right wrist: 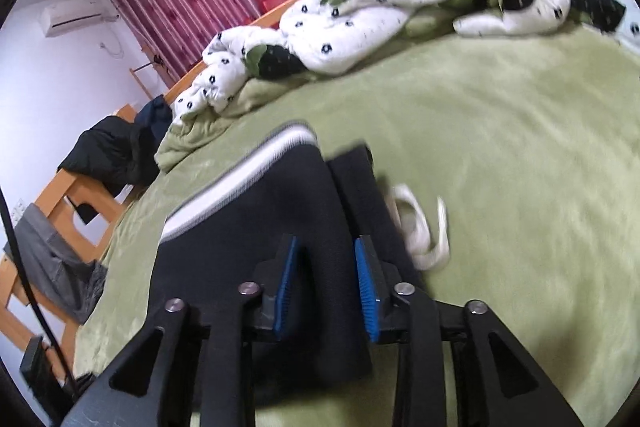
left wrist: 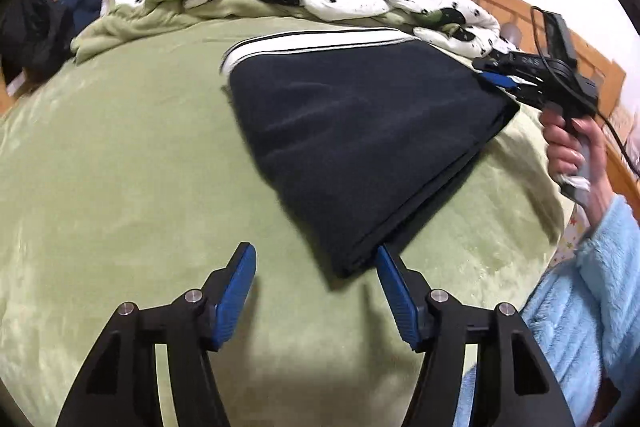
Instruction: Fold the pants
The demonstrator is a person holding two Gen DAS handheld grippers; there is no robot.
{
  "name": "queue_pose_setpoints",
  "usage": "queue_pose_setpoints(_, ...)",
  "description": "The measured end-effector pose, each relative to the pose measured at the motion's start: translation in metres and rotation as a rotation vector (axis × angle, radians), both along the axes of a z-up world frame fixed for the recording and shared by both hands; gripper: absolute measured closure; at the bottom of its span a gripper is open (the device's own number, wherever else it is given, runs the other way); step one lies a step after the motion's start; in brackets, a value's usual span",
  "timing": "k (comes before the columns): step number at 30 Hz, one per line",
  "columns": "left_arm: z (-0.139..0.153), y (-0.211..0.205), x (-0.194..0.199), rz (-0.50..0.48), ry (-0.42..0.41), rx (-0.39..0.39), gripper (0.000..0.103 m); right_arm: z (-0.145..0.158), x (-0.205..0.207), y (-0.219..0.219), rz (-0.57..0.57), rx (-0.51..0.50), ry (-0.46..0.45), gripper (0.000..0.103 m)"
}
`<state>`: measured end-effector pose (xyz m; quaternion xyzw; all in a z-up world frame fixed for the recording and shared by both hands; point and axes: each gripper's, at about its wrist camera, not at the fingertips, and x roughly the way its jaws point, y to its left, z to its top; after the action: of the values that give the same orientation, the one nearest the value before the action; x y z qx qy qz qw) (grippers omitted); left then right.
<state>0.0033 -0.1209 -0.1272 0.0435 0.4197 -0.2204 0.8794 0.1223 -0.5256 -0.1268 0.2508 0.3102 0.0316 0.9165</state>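
On the bed [left wrist: 120, 147] the pants [left wrist: 360, 131] lie folded into a dark block, white drawstring [right wrist: 420, 227] trailing. This looks like a late fold. The left gripper [left wrist: 316, 279] gapes empty; the right gripper [right wrist: 326, 267], half-parted, straddles cloth, unclenched. Next, pinch both near corners.

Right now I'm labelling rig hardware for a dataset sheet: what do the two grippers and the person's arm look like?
Both the left gripper and the right gripper have black angular linkage arms with silver pivot screws and ribbed blue finger pads. In the left wrist view, the right gripper has a black pistol-style handle with a black cable trailing off. The hand is bare, and the sleeve is fluffy light blue.
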Motion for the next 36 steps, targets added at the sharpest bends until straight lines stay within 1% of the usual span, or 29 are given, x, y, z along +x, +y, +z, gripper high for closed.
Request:
queue_pose_setpoints(2,0.002,0.009,0.005,0.034,0.021,-0.031,0.043,0.003,0.023,0.001,0.015,0.007,0.021,0.07)
queue_pose_setpoints(4,0.004,0.018,0.01,0.064,0.03,-0.059,0.043,-0.003,0.047,0.005,0.035,-0.022,0.081,0.07)
queue_pose_setpoints(5,0.005,0.021,0.015,0.082,0.037,-0.073,0.043,-0.006,0.053,0.009,0.041,-0.048,0.109,0.07)
queue_pose_setpoints(6,0.006,0.024,0.018,0.096,0.04,-0.084,0.043,-0.011,0.059,0.016,0.063,-0.109,0.143,0.071)
queue_pose_setpoints(7,0.007,0.026,0.02,0.105,0.043,-0.095,0.043,-0.011,0.058,0.022,0.079,-0.177,0.141,0.075)
queue_pose_setpoints(9,0.011,0.03,0.026,0.121,0.038,-0.113,0.043,-0.007,0.048,0.026,0.123,-0.228,0.1,0.092)
queue_pose_setpoints(10,0.013,0.03,0.028,0.126,0.031,-0.113,0.043,-0.002,0.038,0.018,0.13,-0.166,0.056,0.093)
queue_pose_setpoints(12,0.017,0.032,0.032,0.132,0.01,-0.117,0.043,0.003,0.014,-0.004,0.097,-0.04,-0.018,0.094)
queue_pose_setpoints(13,0.018,0.033,0.034,0.132,0.006,-0.121,0.043,0.001,0.009,-0.008,0.085,-0.039,-0.018,0.094)
queue_pose_setpoints(14,0.019,0.033,0.038,0.13,0.003,-0.131,0.043,-0.008,0.005,-0.011,0.061,-0.062,-0.002,0.094)
queue_pose_setpoints(16,0.018,0.029,0.045,0.127,0.011,-0.144,0.043,-0.032,0.01,-0.015,0.045,-0.066,0.065,0.093)
queue_pose_setpoints(17,0.016,0.026,0.052,0.127,0.019,-0.142,0.043,-0.035,0.011,-0.017,0.041,-0.056,0.064,0.09)
queue_pose_setpoints(19,0.013,0.018,0.064,0.136,0.03,-0.144,0.043,-0.028,0.009,-0.024,0.046,-0.015,0.06,0.088)
queue_pose_setpoints(20,0.011,0.015,0.073,0.139,0.043,-0.152,0.043,-0.023,0.008,-0.026,0.041,-0.018,0.065,0.082)
queue_pose_setpoints(21,0.01,0.012,0.08,0.141,0.054,-0.159,0.043,-0.014,0.01,-0.025,0.033,-0.051,0.063,0.075)
queue_pose_setpoints(22,0.008,0.009,0.09,0.142,0.067,-0.169,0.043,-0.01,0.013,-0.024,0.038,-0.076,0.063,0.071)
queue_pose_setpoints(23,0.007,0.005,0.099,0.142,0.079,-0.179,0.043,-0.007,0.019,-0.021,0.051,-0.103,0.073,0.061)
queue_pose_setpoints(24,0.004,0.001,0.108,0.142,0.092,-0.19,0.043,-0.007,0.03,-0.018,0.073,-0.13,0.103,0.056)
queue_pose_setpoints(26,-0.007,-0.007,0.132,0.145,0.142,-0.207,0.043,-0.014,0.051,-0.011,0.122,-0.156,0.173,0.056)
queue_pose_setpoints(27,-0.013,-0.009,0.141,0.151,0.164,-0.213,0.044,-0.019,0.058,-0.008,0.141,-0.171,0.203,0.051)
queue_pose_setpoints(28,-0.022,-0.011,0.154,0.159,0.196,-0.222,0.044,-0.023,0.064,-0.007,0.157,-0.186,0.211,0.049)
queue_pose_setpoints(29,-0.028,-0.012,0.16,0.166,0.217,-0.227,0.044,-0.027,0.07,-0.007,0.166,-0.198,0.223,0.04)
queue_pose_setpoints(30,-0.036,-0.013,0.168,0.166,0.243,-0.253,0.043,-0.031,0.076,-0.01,0.174,-0.194,0.249,0.035)
queue_pose_setpoints(31,-0.042,-0.013,0.175,0.159,0.262,-0.288,0.044,-0.035,0.081,-0.012,0.188,-0.173,0.267,0.035)
queue_pose_setpoints(32,-0.046,-0.015,0.178,0.142,0.266,-0.309,0.051,-0.039,0.084,-0.014,0.202,-0.147,0.279,0.035)
queue_pose_setpoints(33,-0.047,-0.018,0.18,0.122,0.264,-0.309,0.056,-0.042,0.087,-0.017,0.216,-0.121,0.291,0.035)
queue_pose_setpoints(34,-0.046,-0.024,0.181,0.105,0.254,-0.301,0.058,-0.044,0.089,-0.018,0.222,-0.112,0.292,0.035)
queue_pose_setpoints(35,-0.045,-0.026,0.181,0.101,0.252,-0.296,0.065,-0.045,0.089,-0.018,0.227,-0.099,0.289,0.035)
queue_pose_setpoints(36,-0.043,-0.028,0.181,0.101,0.255,-0.303,0.076,-0.046,0.089,-0.018,0.229,-0.09,0.288,0.04)
